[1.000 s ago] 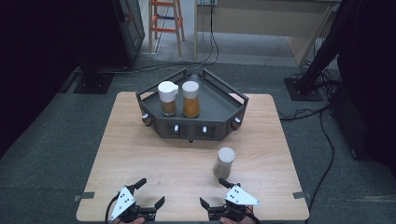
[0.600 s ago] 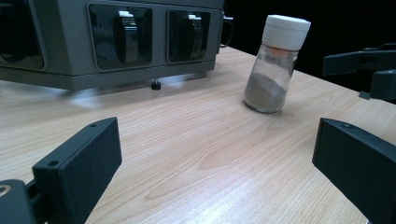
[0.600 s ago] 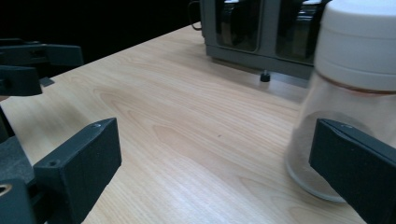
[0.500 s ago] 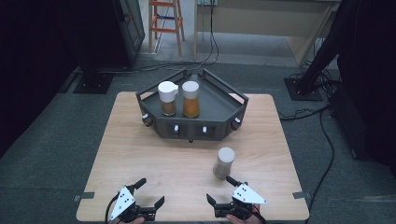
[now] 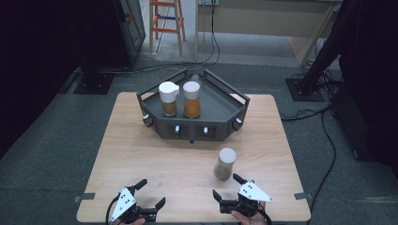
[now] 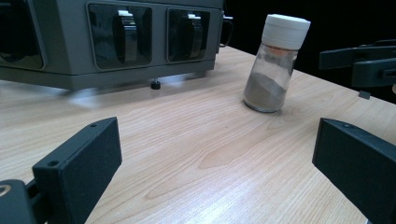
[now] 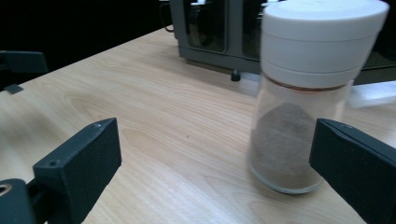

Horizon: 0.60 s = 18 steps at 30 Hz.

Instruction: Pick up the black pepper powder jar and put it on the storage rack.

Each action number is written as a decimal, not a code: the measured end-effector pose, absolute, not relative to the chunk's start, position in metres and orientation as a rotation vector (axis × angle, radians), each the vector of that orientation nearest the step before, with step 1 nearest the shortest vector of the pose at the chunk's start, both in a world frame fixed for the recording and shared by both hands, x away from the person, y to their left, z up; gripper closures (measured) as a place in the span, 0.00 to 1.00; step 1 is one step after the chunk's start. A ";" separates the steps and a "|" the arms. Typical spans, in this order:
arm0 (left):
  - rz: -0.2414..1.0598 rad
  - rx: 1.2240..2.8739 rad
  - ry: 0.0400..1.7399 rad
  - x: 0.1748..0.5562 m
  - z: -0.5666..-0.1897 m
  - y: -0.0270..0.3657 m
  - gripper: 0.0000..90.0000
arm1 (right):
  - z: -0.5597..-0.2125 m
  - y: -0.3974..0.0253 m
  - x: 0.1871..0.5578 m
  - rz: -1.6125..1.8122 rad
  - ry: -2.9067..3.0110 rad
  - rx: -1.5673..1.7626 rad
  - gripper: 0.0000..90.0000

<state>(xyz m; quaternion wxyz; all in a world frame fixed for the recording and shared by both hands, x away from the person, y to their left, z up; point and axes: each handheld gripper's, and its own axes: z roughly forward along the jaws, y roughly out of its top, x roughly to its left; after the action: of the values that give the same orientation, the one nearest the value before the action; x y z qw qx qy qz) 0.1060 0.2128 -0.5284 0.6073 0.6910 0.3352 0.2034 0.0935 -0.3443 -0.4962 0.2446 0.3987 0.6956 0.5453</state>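
Observation:
A glass spice jar (image 5: 225,163) with a white cap and grey-brown powder stands upright on the wooden table (image 5: 155,159), right of centre. My right gripper (image 5: 228,185) is open just in front of it, its jaws wide apart; in the right gripper view the jar (image 7: 303,102) stands close ahead, toward the right jaw. My left gripper (image 5: 151,194) is open near the table's front edge, nothing between its jaws; its view has the jar (image 6: 275,63) farther off at the right. A dark grey rack (image 5: 220,101) at the back holds two white-capped jars (image 5: 168,98) (image 5: 191,99) of brown and orange spice.
The rack's front face (image 6: 126,37) has dark windows with small knobs. Beyond the table lie grey floor, cables (image 5: 305,115), a black stand base (image 5: 94,83) and an orange ladder (image 5: 165,23). Bare wood lies between the rack and the grippers.
My right gripper has moved forward and to the right, closing in on the spice jar. The left gripper has hardly moved.

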 end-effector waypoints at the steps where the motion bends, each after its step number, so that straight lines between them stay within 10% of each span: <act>1: 0.470 1.597 0.775 0.106 -0.528 0.213 0.01 | -0.496 -0.344 0.094 1.484 1.895 1.092 0.02; 18: 0.469 1.600 0.773 0.106 -0.528 0.213 0.01 | -0.494 -0.344 0.111 1.424 1.874 1.122 0.02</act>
<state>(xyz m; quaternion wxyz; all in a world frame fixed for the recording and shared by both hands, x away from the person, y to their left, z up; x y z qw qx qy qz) 0.1062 0.2126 -0.5285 0.6067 0.6920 0.3344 0.2031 0.1110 -0.3443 -0.4943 0.2640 0.4151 0.6932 0.5267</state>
